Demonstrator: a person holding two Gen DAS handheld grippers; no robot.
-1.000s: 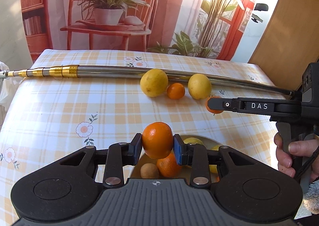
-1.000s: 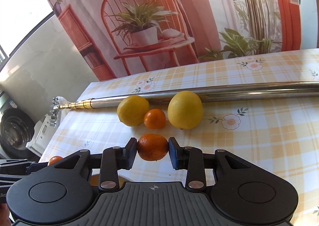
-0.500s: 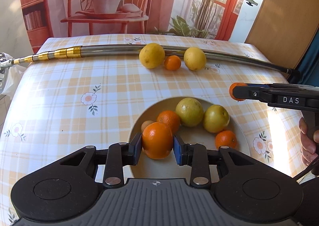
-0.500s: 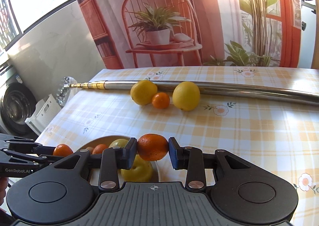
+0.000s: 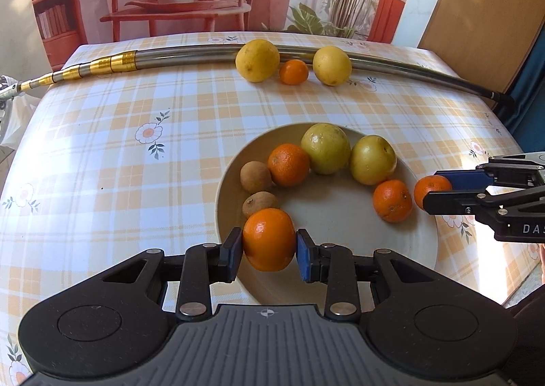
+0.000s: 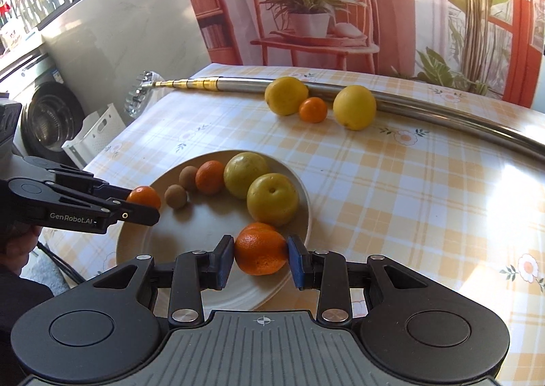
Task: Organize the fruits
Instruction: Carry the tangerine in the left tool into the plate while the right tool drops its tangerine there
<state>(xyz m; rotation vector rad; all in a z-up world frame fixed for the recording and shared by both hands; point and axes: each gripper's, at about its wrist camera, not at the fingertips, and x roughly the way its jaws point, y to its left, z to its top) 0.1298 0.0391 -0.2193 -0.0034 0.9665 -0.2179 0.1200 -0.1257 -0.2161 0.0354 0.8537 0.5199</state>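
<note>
A cream plate (image 5: 333,215) (image 6: 211,226) on the checked tablecloth holds two yellow-green fruits (image 5: 325,147), two oranges and two small brown fruits (image 5: 255,176). My left gripper (image 5: 269,249) is shut on an orange (image 5: 269,237) over the plate's near-left rim. My right gripper (image 6: 260,256) is shut on another orange (image 6: 260,253) above the plate's right edge, just in front of a plate orange (image 5: 391,200). Each gripper also shows in the other's view: the right gripper (image 5: 442,190) and the left gripper (image 6: 143,205). Two lemons (image 5: 257,59) (image 5: 332,64) and a small orange (image 5: 293,72) lie at the far side.
A long metal telescopic pole (image 5: 170,59) (image 6: 425,106) lies across the far side of the table, right behind the loose fruit. A white crate (image 6: 98,134) and a washing machine (image 6: 51,117) stand beyond the table's left edge. A hand (image 6: 20,246) holds the left gripper.
Both grippers have pulled back from the far fruit with their oranges and now hang low at the plate's edges. The whole plate has come into view.
</note>
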